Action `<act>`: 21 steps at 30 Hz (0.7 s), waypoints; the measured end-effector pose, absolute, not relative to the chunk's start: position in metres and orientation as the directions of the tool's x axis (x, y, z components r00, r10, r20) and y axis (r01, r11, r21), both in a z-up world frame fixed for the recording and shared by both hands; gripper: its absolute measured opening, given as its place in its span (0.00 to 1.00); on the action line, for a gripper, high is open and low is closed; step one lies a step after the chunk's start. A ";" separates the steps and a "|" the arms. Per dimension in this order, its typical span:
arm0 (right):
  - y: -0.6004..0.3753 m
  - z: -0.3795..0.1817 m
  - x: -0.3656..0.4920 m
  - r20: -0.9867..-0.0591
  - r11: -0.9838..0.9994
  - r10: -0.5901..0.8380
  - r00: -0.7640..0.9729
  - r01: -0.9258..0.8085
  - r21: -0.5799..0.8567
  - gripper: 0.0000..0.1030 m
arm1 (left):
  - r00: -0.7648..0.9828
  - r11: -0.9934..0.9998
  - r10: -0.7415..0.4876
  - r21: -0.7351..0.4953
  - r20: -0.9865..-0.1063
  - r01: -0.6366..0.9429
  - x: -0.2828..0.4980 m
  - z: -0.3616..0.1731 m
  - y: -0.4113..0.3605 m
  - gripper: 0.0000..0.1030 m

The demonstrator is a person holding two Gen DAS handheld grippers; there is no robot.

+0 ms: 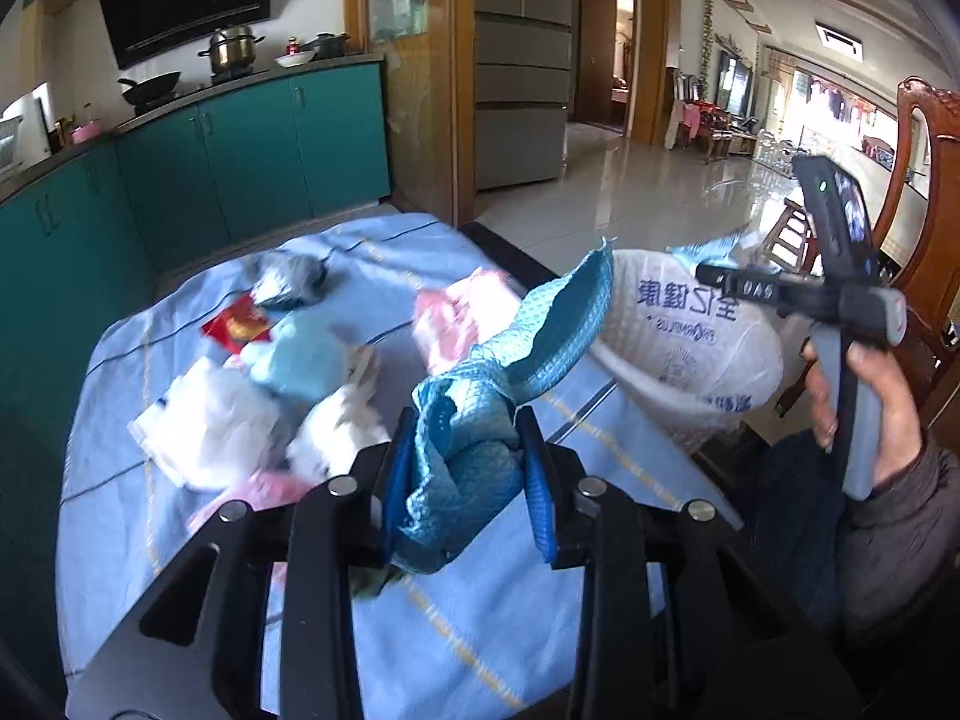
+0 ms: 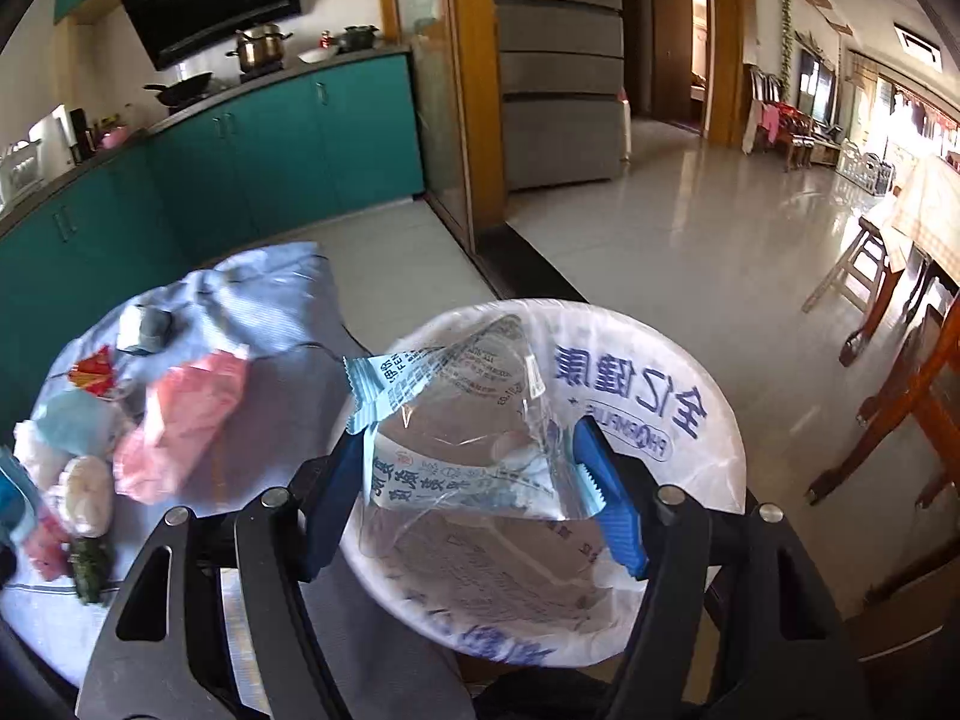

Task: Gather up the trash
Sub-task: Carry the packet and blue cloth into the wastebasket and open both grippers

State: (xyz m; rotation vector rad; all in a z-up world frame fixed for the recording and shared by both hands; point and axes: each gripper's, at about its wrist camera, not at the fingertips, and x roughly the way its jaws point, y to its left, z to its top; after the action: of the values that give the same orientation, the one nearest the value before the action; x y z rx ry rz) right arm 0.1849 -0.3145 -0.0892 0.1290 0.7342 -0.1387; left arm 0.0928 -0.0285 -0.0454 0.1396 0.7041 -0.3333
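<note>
Jaws of left gripper [image 1: 465,468] clamp blue cloth [image 1: 480,420]; right gripper [image 2: 474,498] clamps wrapper [image 2: 456,420] above bin [image 2: 708,372].

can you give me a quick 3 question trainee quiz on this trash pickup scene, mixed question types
1. True or false: the left tool is shut on a crumpled blue cloth.
2. Multiple choice: the clear plastic wrapper in the right tool hangs over: A) the stove B) the lined trash bin C) the floor.
3. Fill in: the trash not yet picked up lies on a light blue ____ spread over the table.

Key
1. True: the cloth is clamped between both blue pads.
2. B: the bin's white bag opening is right below the wrapper.
3. Cloth: a striped sheet with pink, white and red scraps on it.
</note>
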 end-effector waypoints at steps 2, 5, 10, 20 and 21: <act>-0.325 -0.096 0.189 -0.673 0.979 -0.098 0.733 0.193 0.068 0.67 | 0.712 0.932 -0.260 0.022 -0.653 0.361 0.106 -0.045 -0.043 0.33; -0.345 -0.109 0.195 -0.677 0.966 -0.054 0.734 0.209 0.149 0.74 | 0.688 0.921 -0.293 -0.002 -0.664 0.390 0.127 -0.049 -0.065 0.33; -0.378 -0.117 0.194 -0.682 0.926 -0.047 0.730 0.287 0.244 0.83 | 0.636 0.895 -0.350 -0.047 -0.688 0.443 0.156 -0.061 -0.110 0.33; -0.421 -0.119 0.171 -0.628 0.796 -0.116 0.769 0.450 0.404 0.90 | 0.556 0.833 -0.453 -0.108 -0.697 0.543 0.203 -0.092 -0.212 0.81; -0.420 -0.119 0.172 -0.629 0.796 -0.111 0.770 0.447 0.408 0.91 | 0.569 0.840 -0.442 -0.097 -0.693 0.534 0.202 -0.092 -0.213 0.82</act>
State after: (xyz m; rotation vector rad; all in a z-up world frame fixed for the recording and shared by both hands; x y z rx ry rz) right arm 0.1723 -0.4205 -0.1191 0.5782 0.6244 -0.3215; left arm 0.2024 -0.2130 -0.0920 0.1281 0.7763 -0.5745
